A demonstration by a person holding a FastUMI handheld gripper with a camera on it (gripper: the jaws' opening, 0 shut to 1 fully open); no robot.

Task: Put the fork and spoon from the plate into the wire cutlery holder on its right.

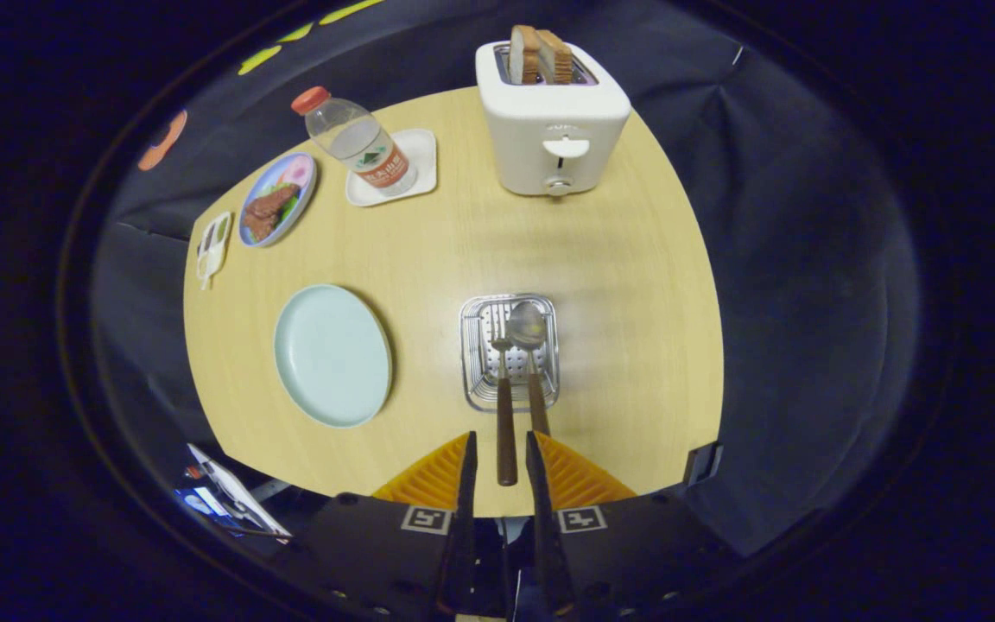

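The wire cutlery holder [468, 350] stands just ahead of my fingers, to the right of the pale blue plate [332, 354], which is bare. The fork [505, 415] and the spoon [528, 326] both stand in the holder, heads down and dark wooden handles pointing up toward me. The fork's handle end reaches back between my fingertips, with a small gap on each side. The spoon's handle runs beside it toward the right finger [539, 458]. My gripper [500, 437] hovers above the holder, narrowly open, pressing on nothing.
A white toaster [553, 130] with bread slices stands at the table's far side. A water bottle [358, 142] rests on a white coaster, with a dish of food [277, 199] and a small white tray [213, 246] to its left. The table's near edge lies under my fingers.
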